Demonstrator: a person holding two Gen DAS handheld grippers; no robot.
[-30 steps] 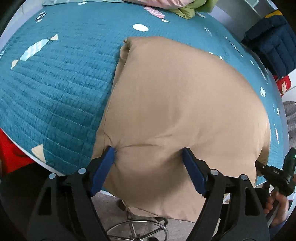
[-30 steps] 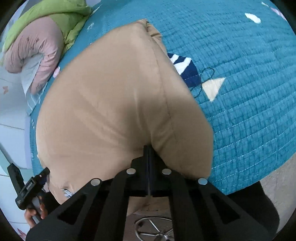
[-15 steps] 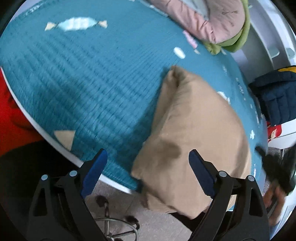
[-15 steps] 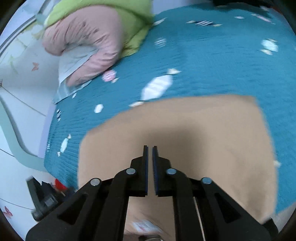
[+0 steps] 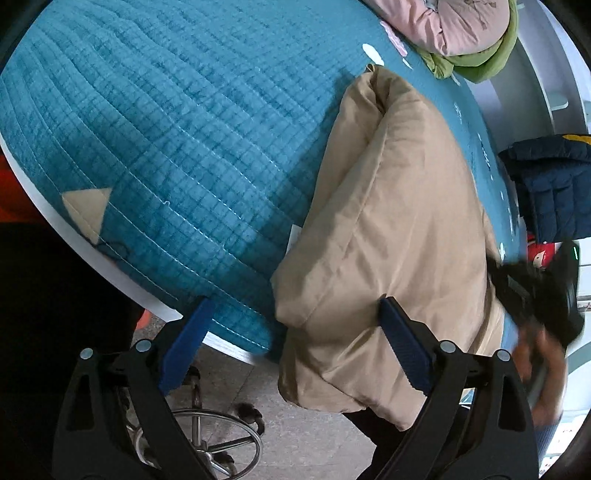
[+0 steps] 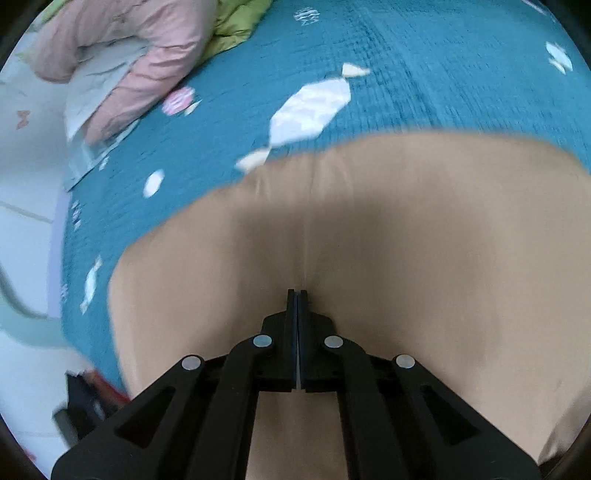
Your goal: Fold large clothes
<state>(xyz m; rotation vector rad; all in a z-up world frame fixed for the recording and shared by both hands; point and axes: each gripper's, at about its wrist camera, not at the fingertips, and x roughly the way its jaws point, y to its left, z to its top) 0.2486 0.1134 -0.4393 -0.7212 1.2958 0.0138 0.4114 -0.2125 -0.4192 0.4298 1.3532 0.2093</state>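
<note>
Tan garment (image 5: 391, 236): a large padded beige piece, folded over on itself, lying on the right part of the bed with its near end hanging over the bed's near edge. In the right wrist view it fills the near half of the picture (image 6: 369, 229).
Bed (image 5: 166, 122): covered with a teal quilted spread printed with pale candy shapes; its white edge runs along the near left side.
Left tongs (image 5: 295, 343): spread wide, blue pads well apart, nothing between them. The left pad is over the bed's near edge; the right pad is in front of the garment's hanging end, and contact cannot be told.
Right tongs (image 6: 297, 295): pressed together with only a hairline gap, the tips at a crease in the tan cloth. Whether a fold is pinched between them cannot be told. In the left wrist view this tool appears as a blurred dark shape at the garment's right edge (image 5: 535, 295), with the hand (image 5: 543, 354) holding it below.
Pink and green bedding (image 5: 461, 29): bunched at the far side of the bed, well apart from the garment; in the right wrist view it sits at far left (image 6: 122, 55).
Navy puffer jacket (image 5: 550, 184): off the bed's right side, with something red just below it.
Chair base (image 5: 199, 439): a chrome ring with castors on the floor, near the left tongs.
</note>
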